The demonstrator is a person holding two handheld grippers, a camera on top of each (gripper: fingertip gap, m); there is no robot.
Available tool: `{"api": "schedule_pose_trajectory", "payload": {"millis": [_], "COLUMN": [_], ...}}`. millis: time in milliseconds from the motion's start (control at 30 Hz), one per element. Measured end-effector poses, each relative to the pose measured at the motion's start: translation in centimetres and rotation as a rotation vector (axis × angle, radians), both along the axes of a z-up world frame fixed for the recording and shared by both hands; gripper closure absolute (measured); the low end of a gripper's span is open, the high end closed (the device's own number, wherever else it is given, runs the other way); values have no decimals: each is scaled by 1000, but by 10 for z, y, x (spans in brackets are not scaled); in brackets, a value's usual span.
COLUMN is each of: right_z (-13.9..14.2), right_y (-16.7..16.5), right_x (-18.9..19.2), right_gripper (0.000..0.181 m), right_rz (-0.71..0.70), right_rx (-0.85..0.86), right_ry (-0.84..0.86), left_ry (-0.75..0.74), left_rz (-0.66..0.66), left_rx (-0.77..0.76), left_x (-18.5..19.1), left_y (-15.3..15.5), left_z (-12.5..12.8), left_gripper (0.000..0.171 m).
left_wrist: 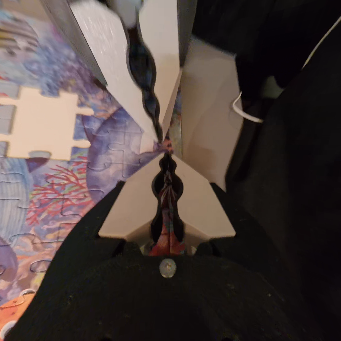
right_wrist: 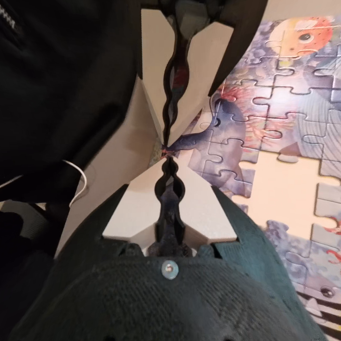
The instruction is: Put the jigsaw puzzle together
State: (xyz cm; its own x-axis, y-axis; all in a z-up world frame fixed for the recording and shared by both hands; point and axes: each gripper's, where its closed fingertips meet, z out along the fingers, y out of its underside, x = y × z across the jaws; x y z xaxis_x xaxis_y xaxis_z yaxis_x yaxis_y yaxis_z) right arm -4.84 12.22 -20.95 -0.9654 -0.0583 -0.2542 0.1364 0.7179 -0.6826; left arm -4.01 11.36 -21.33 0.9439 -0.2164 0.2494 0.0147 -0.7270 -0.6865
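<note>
Partly assembled cardboard undersea jigsaw puzzle (left_wrist: 60, 184) flat on pale smooth table (left_wrist: 206, 103). Piece-shaped gap (left_wrist: 42, 125) inside puzzle, bare table showing through. Left white-fingered gripper (left_wrist: 167, 154) and right white-fingered gripper (right_wrist: 168, 156) meet tip to tip at puzzle's edge. Thin white cable (left_wrist: 245, 112) beyond that edge, beside dark-clothed person (left_wrist: 295, 166).

Bare gap (right_wrist: 280, 186) in jigsaw puzzle (right_wrist: 295, 103) unobstructed; opposing claws meet tip-to-tip beside it.

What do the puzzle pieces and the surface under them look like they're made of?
Jigsaw puzzle: likely printed cardboard with a slightly glossy finish; light glares off the joined pieces and the interlocking seams show. Table: smooth, matte, cream, seen through the gap in the puzzle; possibly laminate or painted board, hard to tell.
</note>
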Motion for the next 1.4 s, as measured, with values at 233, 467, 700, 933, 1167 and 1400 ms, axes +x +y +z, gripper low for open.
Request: {"api": "schedule_pose_trajectory", "payload": {"millis": [233, 467, 700, 933, 1167, 1400], "right_z": [-1, -2, -2, -2, -2, -2], "right_y": [8, 15, 5, 3, 0, 14], "right_x": [-5, -27, -20, -20, -36, -25], "right_gripper": [181, 181, 181, 181, 181, 181], "right_rz": [-31, -104, -80, -63, -133, -103], "right_rx": [22, 32, 15, -10, -29, 15], "right_ry": [0, 143, 105, 149, 209, 148], "left_ry": [54, 35, 90, 128, 11, 116], "left_rz": [15, 31, 122, 126, 209, 272], "left_rx": [6, 9, 4, 6, 1, -17], "left_x": [-4, -4, -26, -29, -44, -62], "left_y": [2, 3, 1, 0, -5, -12], "left_z": [-1, -1, -1, -1, -1, -2], "left_gripper": [171, 171, 171, 171, 171, 171]}}
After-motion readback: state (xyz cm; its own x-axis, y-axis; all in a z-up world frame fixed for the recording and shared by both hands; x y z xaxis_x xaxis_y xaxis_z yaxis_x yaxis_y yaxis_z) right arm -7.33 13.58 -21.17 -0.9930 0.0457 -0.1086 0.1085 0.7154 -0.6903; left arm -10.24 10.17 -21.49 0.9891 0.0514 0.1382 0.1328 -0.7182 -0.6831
